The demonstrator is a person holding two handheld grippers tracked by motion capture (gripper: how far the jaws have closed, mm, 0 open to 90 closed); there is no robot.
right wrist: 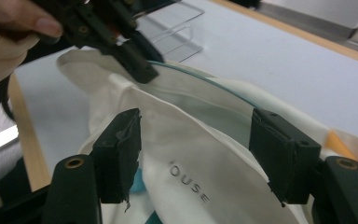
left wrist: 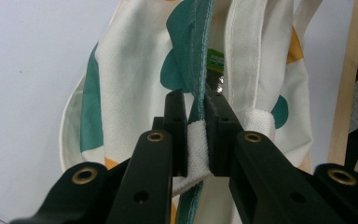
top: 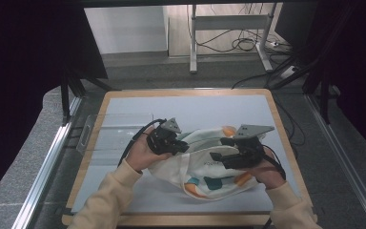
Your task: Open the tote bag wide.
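A cream cloth tote bag [top: 205, 169] with teal and orange patches lies crumpled on the white mat in the high view. My left gripper [top: 183, 147] is at the bag's left top edge, shut on the bag's rim and strap; in the left gripper view the bag's rim [left wrist: 196, 149] is pinched between the jaws. The same gripper [right wrist: 142, 70] shows in the right gripper view, holding the rim up. My right gripper [top: 218, 153] hovers over the bag's middle, open. Its jaws stand wide apart above the bag's white lining [right wrist: 191, 154] with grey lettering.
A clear acrylic stand [top: 116, 131] sits at the mat's left, behind the left hand. The white mat [top: 209, 107] covers a wooden board [top: 279, 114]. Metal rails run along both sides of the table. Cables and a desk frame lie on the floor beyond.
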